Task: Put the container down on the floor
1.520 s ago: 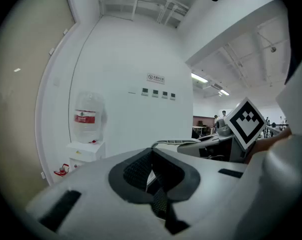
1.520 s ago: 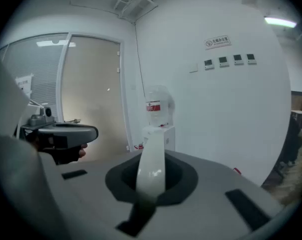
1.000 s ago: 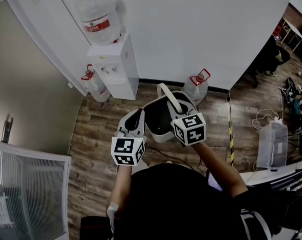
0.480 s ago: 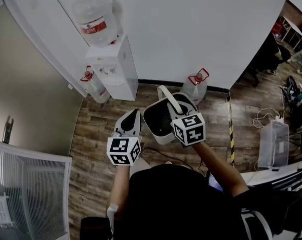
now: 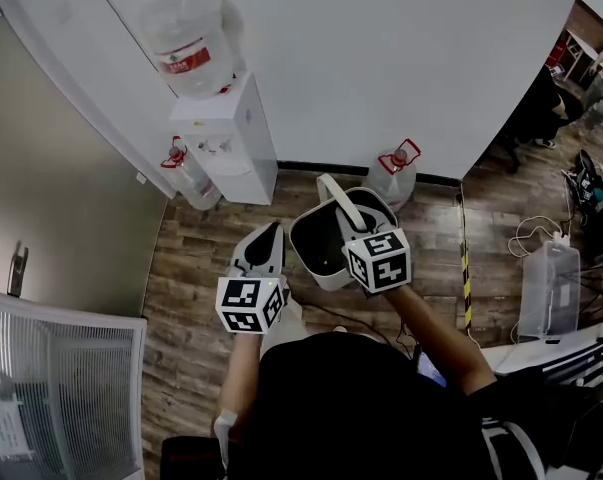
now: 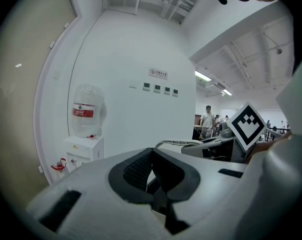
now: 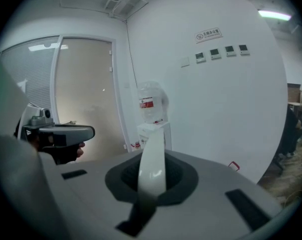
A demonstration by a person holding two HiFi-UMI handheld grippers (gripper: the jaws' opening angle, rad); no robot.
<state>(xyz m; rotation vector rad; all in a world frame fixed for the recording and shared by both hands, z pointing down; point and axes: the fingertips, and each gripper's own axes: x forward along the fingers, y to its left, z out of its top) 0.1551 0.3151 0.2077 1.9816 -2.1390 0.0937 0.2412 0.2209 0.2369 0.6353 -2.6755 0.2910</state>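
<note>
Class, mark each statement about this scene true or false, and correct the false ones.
1. The right gripper is shut on the curved white handle of the white plastic container. True.
2. The container rests on the brown wooden floor. False: it hangs by its handle, off the floor.
3. The left gripper grips the container's rim. False: its fingers hold nothing, beside the container.
4. A white water dispenser stands against the wall. True.

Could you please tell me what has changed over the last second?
Very little. A small gap has opened between the left hand-held gripper and the container, which were side by side. The right hand-held gripper stays shut on the handle, and the container is still off the floor.
</note>
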